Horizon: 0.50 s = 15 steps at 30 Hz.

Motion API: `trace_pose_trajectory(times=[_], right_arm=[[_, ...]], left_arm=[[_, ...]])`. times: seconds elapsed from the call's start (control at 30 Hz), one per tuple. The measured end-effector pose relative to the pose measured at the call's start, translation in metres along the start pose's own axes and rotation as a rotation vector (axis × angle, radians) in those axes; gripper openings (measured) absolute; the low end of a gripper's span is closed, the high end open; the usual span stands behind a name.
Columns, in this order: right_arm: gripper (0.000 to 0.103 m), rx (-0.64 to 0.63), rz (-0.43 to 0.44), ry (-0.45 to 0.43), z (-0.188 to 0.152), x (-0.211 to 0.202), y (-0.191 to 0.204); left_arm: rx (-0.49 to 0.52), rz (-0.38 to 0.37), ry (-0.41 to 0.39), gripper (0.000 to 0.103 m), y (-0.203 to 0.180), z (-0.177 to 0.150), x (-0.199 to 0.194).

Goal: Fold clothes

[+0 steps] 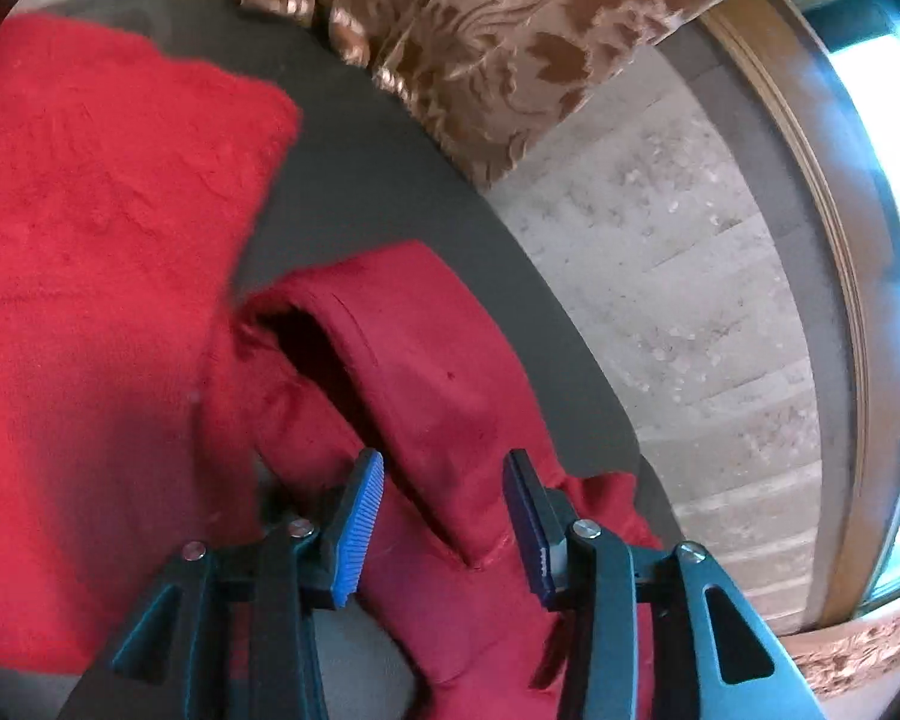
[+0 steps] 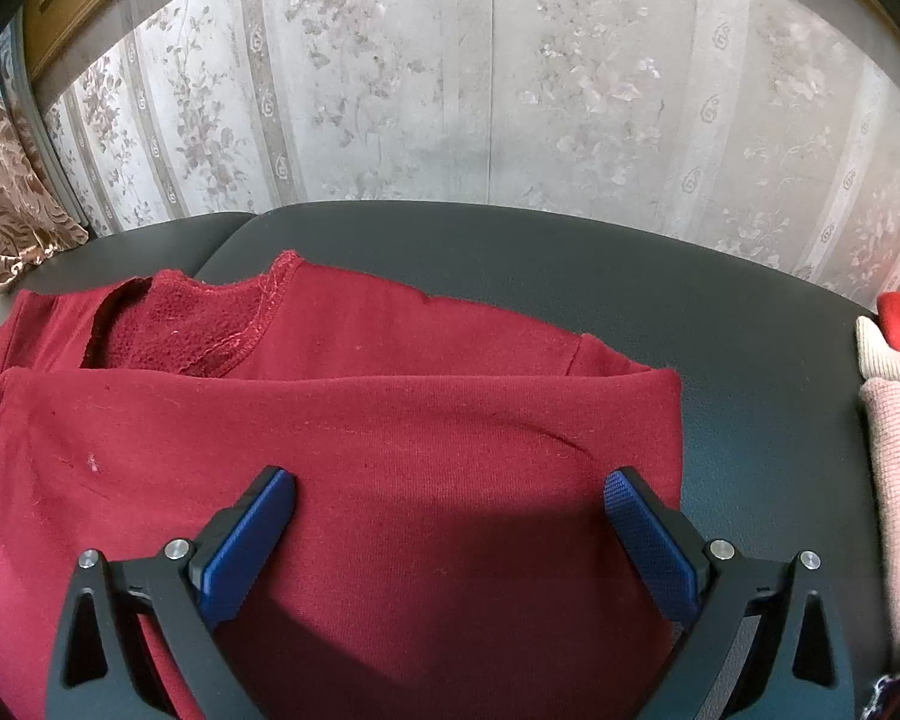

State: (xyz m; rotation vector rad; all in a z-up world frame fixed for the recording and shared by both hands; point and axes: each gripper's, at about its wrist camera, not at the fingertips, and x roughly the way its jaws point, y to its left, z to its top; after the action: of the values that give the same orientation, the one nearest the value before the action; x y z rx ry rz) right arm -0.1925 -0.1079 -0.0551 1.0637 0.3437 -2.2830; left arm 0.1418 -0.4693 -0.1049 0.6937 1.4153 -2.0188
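Our left claw [image 1: 444,516] hangs open over the red sleeve [image 1: 426,372], gripping nothing; our right claw [image 2: 450,540], wide open, hovers above the folded sweater [image 2: 354,438]; we should pinch the cuff cleanly

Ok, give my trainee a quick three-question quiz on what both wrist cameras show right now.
1. True or false: the right gripper has its jaws clamped on the dark red sweatshirt.
2. Multiple choice: what lies between the left gripper's jaws? A) a sleeve of the dark red sweatshirt B) the patterned curtain C) nothing but the grey table
3. Fill in: at the right edge of the right wrist view lies a pale ____ garment.

Key: 1. False: the jaws stand wide open over the fabric. 2. A, with the pads not pressing on it. 3. Pink.
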Motion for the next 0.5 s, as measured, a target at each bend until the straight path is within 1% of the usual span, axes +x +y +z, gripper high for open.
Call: trace_pose_trajectory(times=[0.03, 0.1, 0.13, 0.2, 0.3, 0.37, 0.4, 0.43, 0.5], right_arm=[[0.103, 0.0, 0.0, 0.0, 0.0, 0.0, 0.0], [0.103, 0.002, 0.001, -0.001, 0.0, 0.0, 0.0], [0.103, 0.003, 0.002, -0.001, 0.0, 0.0, 0.0], [0.103, 0.004, 0.001, -0.001, 0.0, -0.001, -0.001], [0.103, 0.004, -0.001, -0.002, 0.0, 0.0, -0.001], [0.103, 0.005, 0.0, -0.003, 0.0, 0.0, -0.001], [0.103, 0.006, 0.0, -0.003, 0.0, 0.0, -0.001], [0.103, 0.006, -0.001, -0.003, 0.0, -0.001, -0.001], [0.103, 0.008, -0.001, -0.003, -0.001, -0.001, 0.0]], left_arm=[[-0.005, -0.002, 0.01, 0.044, -0.002, 0.001, 0.005], [-0.005, 0.057, -0.004, 0.044, -0.003, 0.004, 0.01], [-0.02, 0.071, -0.001, 0.044, 0.0, 0.005, 0.013], [-0.055, 0.058, 0.006, 0.044, 0.005, 0.007, 0.018], [-0.043, 0.068, 0.017, 0.043, 0.001, 0.012, 0.031], [-0.048, 0.062, 0.01, 0.03, -0.001, 0.012, 0.034], [-0.046, 0.055, 0.002, 0.017, -0.003, 0.012, 0.033], [-0.036, 0.039, -0.007, 0.01, -0.006, 0.013, 0.03], [-0.017, 0.005, -0.026, 0.007, -0.012, 0.014, 0.021]])
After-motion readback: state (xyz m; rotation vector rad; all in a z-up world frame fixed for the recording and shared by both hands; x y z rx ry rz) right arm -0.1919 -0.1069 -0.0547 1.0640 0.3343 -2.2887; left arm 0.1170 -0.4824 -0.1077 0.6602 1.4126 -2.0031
